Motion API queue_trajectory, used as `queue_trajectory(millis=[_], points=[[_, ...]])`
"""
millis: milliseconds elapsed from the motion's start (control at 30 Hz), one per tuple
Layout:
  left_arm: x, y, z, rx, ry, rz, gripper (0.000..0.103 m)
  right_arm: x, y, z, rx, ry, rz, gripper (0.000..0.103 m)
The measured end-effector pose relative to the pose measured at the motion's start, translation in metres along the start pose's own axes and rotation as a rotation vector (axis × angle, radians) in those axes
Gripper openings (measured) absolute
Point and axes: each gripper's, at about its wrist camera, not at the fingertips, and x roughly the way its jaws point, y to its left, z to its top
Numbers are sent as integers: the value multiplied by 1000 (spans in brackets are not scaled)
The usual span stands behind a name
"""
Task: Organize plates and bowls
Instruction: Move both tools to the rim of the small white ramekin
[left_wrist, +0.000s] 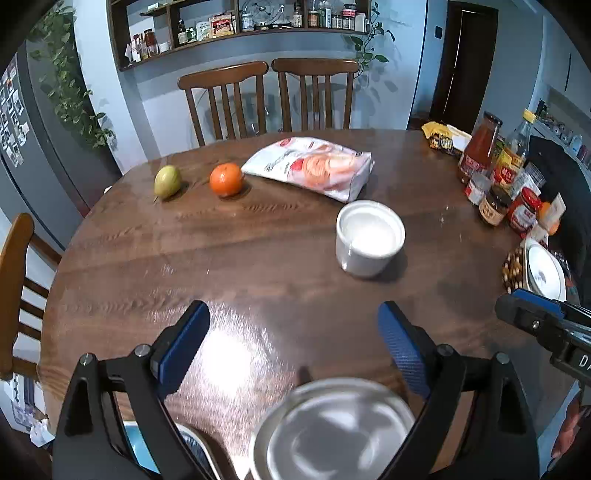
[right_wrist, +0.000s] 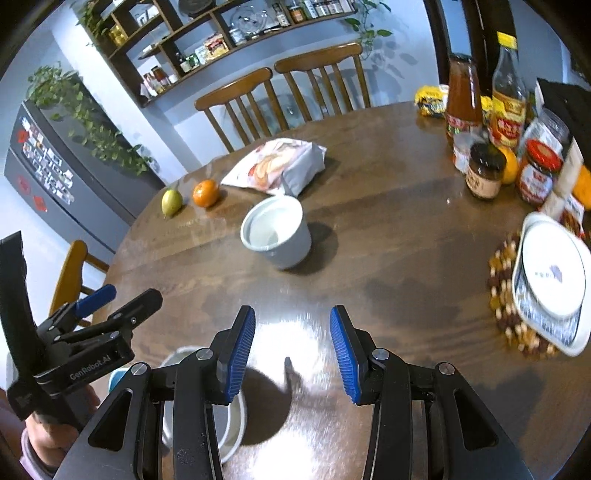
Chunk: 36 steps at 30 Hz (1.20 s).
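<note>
Little of the sorting can be judged as finished. 1 white bowl (left_wrist: 369, 238) is left standing upright alone near the middle of the round wooden table (left_wrist: 147, 258), just in front of a snack bag (left_wrist: 314, 166) and well apart from the other dishes. At the near edge, 1 shiny metal plate (left_wrist: 332, 428) is seen lying flat beneath the left gripper (left_wrist: 291, 354), with a blue-rimmed dish (left_wrist: 136, 443) partly hidden beside it; what kind of dish that is cannot be told. At the right side of the table, 1 round white plate (right_wrist: 554, 277) is already set inside a patterned rectangular dish (right_wrist: 550, 325) on a beaded trivet (right_wrist: 502, 295), so 1 small stack may be counted as made. The bowl and the near dishes are judged as yet to be gathered. The left gripper's fingers are spread wide with nothing between them; the right gripper (right_wrist: 291, 354) is held at a narrower gap, also empty, above bare wood. Also counted: 1 pear (left_wrist: 167, 181), 1 orange (left_wrist: 226, 179), 2 chairs (left_wrist: 225, 99) behind the table, and a cluster of jars and bottles (right_wrist: 491, 140) too crowded to number exactly.
</note>
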Motion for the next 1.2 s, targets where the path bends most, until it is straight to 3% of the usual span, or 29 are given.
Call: queue_trajectory(millis=[367,767,933,1200], points=[[42,-19,55,20,12,31,92,33,-20,69,2,14,63,43],[108,-35,55,19,124,57,91,110,-32,98,-21,142,117,43],[128,-40,52,17,162,60,85,137,-35,97,-21,184,145,43],[151,-44,50,13,218,40,55,161,-34,98,-20,220,212,43]])
